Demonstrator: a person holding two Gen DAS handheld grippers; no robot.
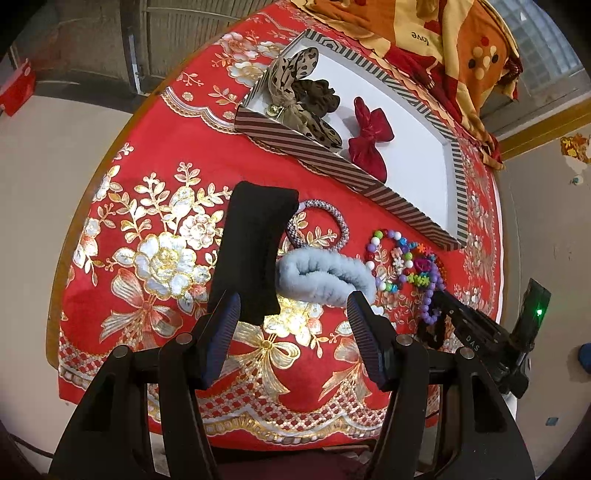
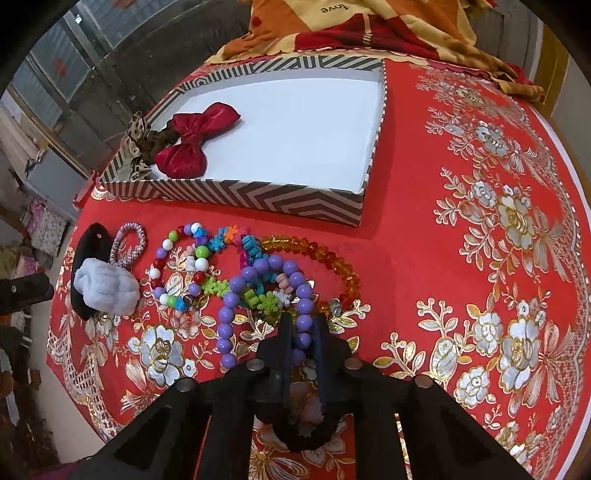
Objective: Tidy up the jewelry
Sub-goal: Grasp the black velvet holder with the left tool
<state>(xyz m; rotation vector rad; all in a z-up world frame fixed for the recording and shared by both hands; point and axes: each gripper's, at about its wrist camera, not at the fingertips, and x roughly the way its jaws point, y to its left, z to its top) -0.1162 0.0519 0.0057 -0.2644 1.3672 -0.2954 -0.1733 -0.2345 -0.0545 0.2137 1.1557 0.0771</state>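
Where the red floral cloth [image 2: 424, 236] covers the counter and fills most of both views, a shallow striped box [image 2: 258, 194] with a white floor sits in the upper middle of the right wrist frame. At the box's left end lie a dark red bow [image 2: 192, 142] and a leopard-print scrunchie [image 1: 295, 92], touching each other. A patterned orange blanket [image 2: 332, 26] lies along the top edge, beyond the box. Below the box, on the cloth, the loose pieces cluster in the middle left of the right wrist frame: a black velvet pad [image 1: 255, 251], a fluffy grey scrunchie [image 2: 107, 286] resting against it, a pale beaded bangle [image 2: 127, 240] just beside, a multicoloured bead bracelet [image 2: 184, 266], an amber bead bracelet [image 2: 325, 260], and a purple bead bracelet [image 2: 266, 295] overlapping the others. The right claw [image 2: 301, 334], at lower centre of its frame, is closed on the near side of the purple bead bracelet, beads showing between its pads. The left claw [image 1: 293, 323] hangs wide open, gripping nothing, just below the black velvet pad and the fluffy grey scrunchie in the picture.
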